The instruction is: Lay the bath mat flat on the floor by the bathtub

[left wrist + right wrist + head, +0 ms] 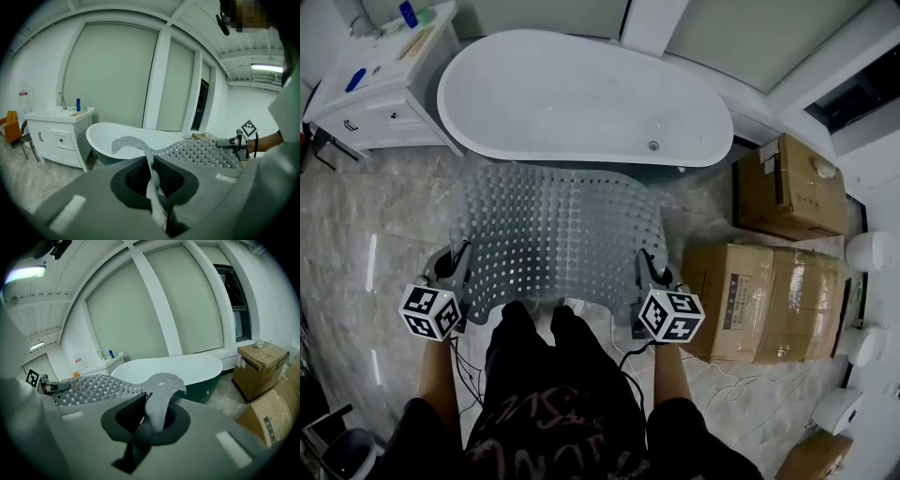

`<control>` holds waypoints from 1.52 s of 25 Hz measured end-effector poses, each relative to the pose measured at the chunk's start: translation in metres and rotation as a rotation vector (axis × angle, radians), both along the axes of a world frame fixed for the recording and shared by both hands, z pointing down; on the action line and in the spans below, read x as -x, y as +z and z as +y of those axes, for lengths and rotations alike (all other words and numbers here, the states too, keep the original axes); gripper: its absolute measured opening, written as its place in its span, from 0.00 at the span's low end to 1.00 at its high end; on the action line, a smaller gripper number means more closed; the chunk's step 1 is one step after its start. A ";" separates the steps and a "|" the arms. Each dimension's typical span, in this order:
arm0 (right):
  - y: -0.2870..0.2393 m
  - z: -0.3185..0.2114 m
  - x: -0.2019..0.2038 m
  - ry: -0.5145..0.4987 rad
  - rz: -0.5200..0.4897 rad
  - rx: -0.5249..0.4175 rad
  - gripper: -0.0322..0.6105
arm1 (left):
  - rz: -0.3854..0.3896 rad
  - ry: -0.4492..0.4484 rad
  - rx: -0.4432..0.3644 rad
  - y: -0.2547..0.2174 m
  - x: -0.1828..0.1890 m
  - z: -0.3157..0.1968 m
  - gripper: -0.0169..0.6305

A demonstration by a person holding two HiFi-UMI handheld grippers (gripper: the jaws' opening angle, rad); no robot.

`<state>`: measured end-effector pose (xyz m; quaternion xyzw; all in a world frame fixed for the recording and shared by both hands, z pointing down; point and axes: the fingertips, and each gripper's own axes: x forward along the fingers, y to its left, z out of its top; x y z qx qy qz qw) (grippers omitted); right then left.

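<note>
My left gripper (457, 270) and right gripper (649, 276) pinch near corners of the grey perforated rubber bath mat (553, 230) beside the white oval bathtub (581, 94).

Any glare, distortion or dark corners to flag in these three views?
Head view: even light, pale glare streaks on the floor left of the bath mat. Left gripper view: heavy fisheye, black corners, ceiling lamp blown out. Right gripper view: same fisheye and vignette, strip light glaring top left.
</note>
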<state>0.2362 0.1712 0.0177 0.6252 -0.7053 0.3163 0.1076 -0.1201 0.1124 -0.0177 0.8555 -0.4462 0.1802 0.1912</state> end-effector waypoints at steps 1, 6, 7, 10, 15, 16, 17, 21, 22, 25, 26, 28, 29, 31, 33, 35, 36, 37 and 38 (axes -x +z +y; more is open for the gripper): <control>0.001 0.000 0.001 -0.002 -0.001 0.002 0.12 | -0.002 -0.003 0.003 0.001 0.002 0.000 0.05; 0.009 -0.002 0.007 -0.002 0.009 0.011 0.12 | -0.013 0.008 0.015 0.011 0.009 -0.003 0.05; 0.010 -0.002 0.008 0.001 0.012 0.013 0.12 | -0.014 0.014 0.018 0.013 0.010 -0.004 0.05; 0.013 -0.003 0.014 0.008 0.023 0.017 0.12 | -0.006 0.028 0.024 0.018 0.015 -0.007 0.05; 0.016 -0.010 0.029 0.013 0.048 0.021 0.12 | 0.008 0.029 0.034 0.027 0.029 -0.019 0.05; 0.016 -0.011 0.030 0.011 0.052 0.023 0.12 | 0.008 0.030 0.037 0.028 0.030 -0.020 0.05; 0.017 -0.011 0.031 0.010 0.055 0.025 0.12 | 0.007 0.032 0.040 0.030 0.032 -0.022 0.05; 0.024 -0.013 0.033 0.008 0.066 0.037 0.12 | 0.006 0.032 0.053 0.037 0.036 -0.026 0.05; 0.026 -0.014 0.034 0.007 0.068 0.039 0.12 | 0.005 0.031 0.054 0.040 0.037 -0.027 0.05; 0.032 -0.016 0.038 0.004 0.074 0.048 0.12 | 0.008 0.028 0.060 0.047 0.040 -0.028 0.05; 0.034 -0.017 0.039 0.003 0.074 0.051 0.12 | 0.008 0.029 0.063 0.049 0.041 -0.028 0.05; 0.039 -0.018 0.041 0.003 0.075 0.061 0.12 | 0.007 0.032 0.073 0.055 0.042 -0.029 0.05; 0.041 -0.019 0.043 0.004 0.076 0.067 0.12 | 0.006 0.032 0.079 0.058 0.043 -0.029 0.05; 0.046 -0.022 0.046 0.003 0.081 0.077 0.12 | 0.005 0.030 0.089 0.065 0.046 -0.032 0.05; 0.053 -0.024 0.048 -0.004 0.092 0.086 0.12 | 0.002 0.030 0.096 0.072 0.046 -0.035 0.05; 0.059 -0.027 0.048 -0.012 0.104 0.095 0.12 | -0.001 0.032 0.101 0.078 0.045 -0.039 0.05; 0.062 -0.028 0.048 -0.014 0.107 0.099 0.12 | -0.002 0.034 0.104 0.081 0.044 -0.041 0.05; 0.066 -0.030 0.049 -0.016 0.107 0.104 0.12 | -0.003 0.035 0.108 0.085 0.044 -0.043 0.05; 0.069 -0.031 0.050 -0.016 0.105 0.108 0.12 | -0.004 0.036 0.111 0.088 0.044 -0.044 0.05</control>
